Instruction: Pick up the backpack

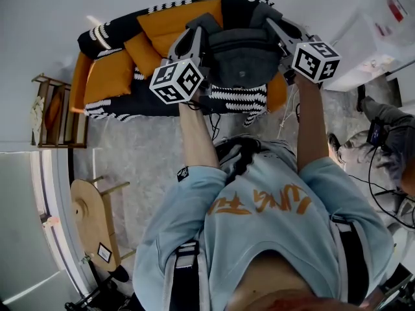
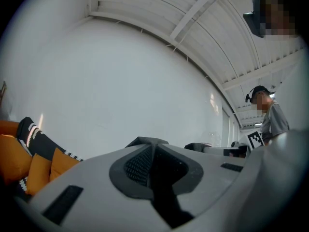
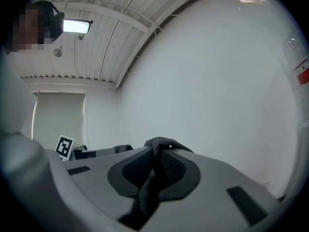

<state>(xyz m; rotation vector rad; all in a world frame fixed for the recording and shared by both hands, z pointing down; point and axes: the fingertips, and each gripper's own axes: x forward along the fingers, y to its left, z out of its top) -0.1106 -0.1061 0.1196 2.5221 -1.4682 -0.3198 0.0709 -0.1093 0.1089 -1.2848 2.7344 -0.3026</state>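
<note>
While both grippers point level toward the white wall (image 2: 120, 81), the backpack (image 1: 243, 56) hangs between them, a dark grey bulk that the head view shows over the seat of the orange sofa (image 1: 110, 76); whether its bottom rests on the cushions cannot be told. On the left gripper (image 1: 196, 34) the jaws are pressed together on a dark strap (image 2: 159, 178) of the backpack, which runs down the narrow slit between the two pads. On the right gripper (image 1: 272, 23) the jaws are likewise closed, pinching a bunched strap (image 3: 154, 178) whose fold sticks up past the fingertips. Both of the person's forearms reach forward from the pale blue shirt (image 1: 272, 225), one to each side of the bag. A black-and-white patterned blanket (image 1: 237, 99) lies across the sofa under the bag. A wooden rack (image 1: 55, 112) stands just beside the sofa's left end, and a round wooden stool (image 1: 91, 216) sits near the person's left side. Another person (image 1: 389, 135) is on the grey floor (image 1: 142, 154) at the right.
</note>
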